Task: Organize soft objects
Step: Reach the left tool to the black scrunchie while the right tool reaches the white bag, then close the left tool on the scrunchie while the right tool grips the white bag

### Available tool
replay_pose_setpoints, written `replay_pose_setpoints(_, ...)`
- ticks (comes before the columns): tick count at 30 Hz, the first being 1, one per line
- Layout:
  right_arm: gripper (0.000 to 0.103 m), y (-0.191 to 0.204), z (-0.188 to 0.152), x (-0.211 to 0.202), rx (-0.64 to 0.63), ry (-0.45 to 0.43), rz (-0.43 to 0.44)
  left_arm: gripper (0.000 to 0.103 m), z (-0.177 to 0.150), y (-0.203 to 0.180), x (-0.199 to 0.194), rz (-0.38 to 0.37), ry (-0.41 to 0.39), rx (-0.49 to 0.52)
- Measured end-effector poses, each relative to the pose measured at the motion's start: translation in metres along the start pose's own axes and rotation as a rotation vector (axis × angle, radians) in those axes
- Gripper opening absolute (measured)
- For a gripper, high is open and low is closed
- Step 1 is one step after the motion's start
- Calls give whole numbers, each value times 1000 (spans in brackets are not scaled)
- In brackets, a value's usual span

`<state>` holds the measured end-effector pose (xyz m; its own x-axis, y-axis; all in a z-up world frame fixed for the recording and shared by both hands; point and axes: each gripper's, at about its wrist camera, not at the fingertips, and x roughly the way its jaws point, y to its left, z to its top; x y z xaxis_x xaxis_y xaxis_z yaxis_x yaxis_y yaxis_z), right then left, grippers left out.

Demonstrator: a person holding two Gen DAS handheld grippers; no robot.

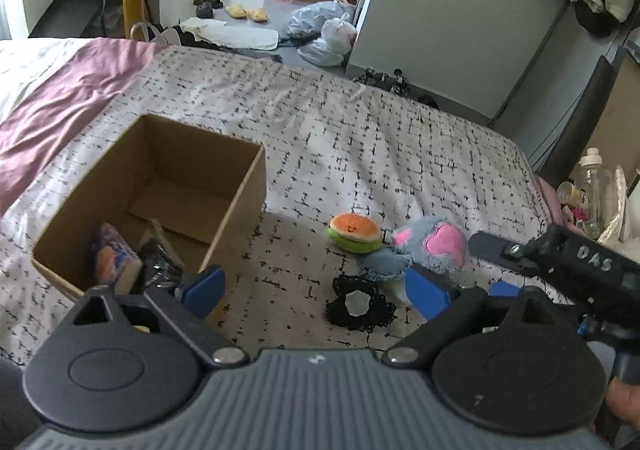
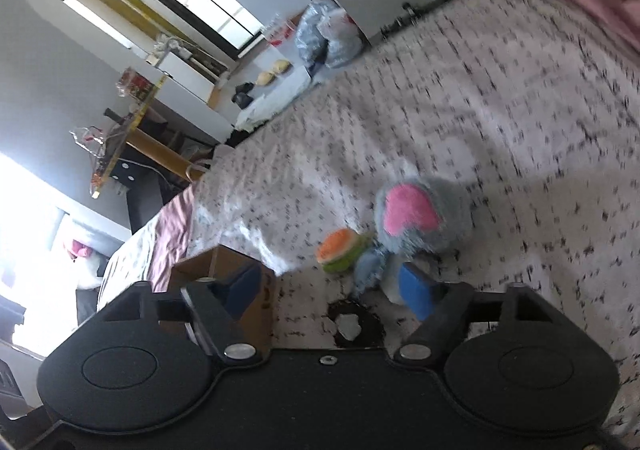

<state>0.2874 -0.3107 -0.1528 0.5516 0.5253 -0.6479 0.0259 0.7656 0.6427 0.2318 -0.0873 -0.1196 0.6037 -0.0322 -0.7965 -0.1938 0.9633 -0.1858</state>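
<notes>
Brown cardboard box (image 1: 160, 202) sits on my bed (image 1: 360, 130) at ten o'clock from my left claw (image 1: 316, 290), a few packets lying in its near corner. My left claw gapes wide and grips nothing; a black scrunchie (image 1: 360, 306) lies between its blue pads. At one o'clock rest a burger plush (image 1: 354, 236) and, touching it, a grey-blue mouse plush (image 1: 424, 246) with pink ears. My right claw (image 2: 332, 290) is spread wide too, empty, tilted over the same scrunchie (image 2: 354, 324), the mouse plush (image 2: 420, 218) at one o'clock.
</notes>
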Motion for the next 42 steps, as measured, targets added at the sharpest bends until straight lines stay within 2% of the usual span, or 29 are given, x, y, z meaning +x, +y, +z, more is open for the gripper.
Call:
replay_pose_setpoints(4,68,-11,-3,15,5,21,-5,92,-7,-2,22,-7,24,-8)
replay_pose_setpoints(6,62,-16,-4,24,17,41,-11,89,-12,-3,33,-16,34,-7)
replay_pose_setpoints(8,53,-21,-4,32,37,65,2,84,-15,-6,44,-14,46,-3)
replay_pose_setpoints(11,48,-28,-4,39,67,80,-6,78,-21,-9,63,-24,76,-10)
replay_pose_setpoints(15,41,-38,-5,50,90,114,-38,74,-28,-16,85,-40,104,-2)
replay_pose_setpoints(21,40,-50,-5,67,118,146,-59,68,-33,-21,115,-35,141,-6)
replay_pose_setpoints(26,36,-54,-2,85,113,180,-58,58,-33,-22,133,-32,169,1)
replay_pose_setpoints(33,35,-57,0,99,114,204,-61,54,-33,-28,146,-29,189,19)
replay_pose_setpoints(38,33,-57,0,102,107,203,-51,28,-32,-32,146,-59,197,6)
replay_pose_setpoints(42,32,-53,1,99,85,191,-53,26,-31,-31,138,-59,193,7)
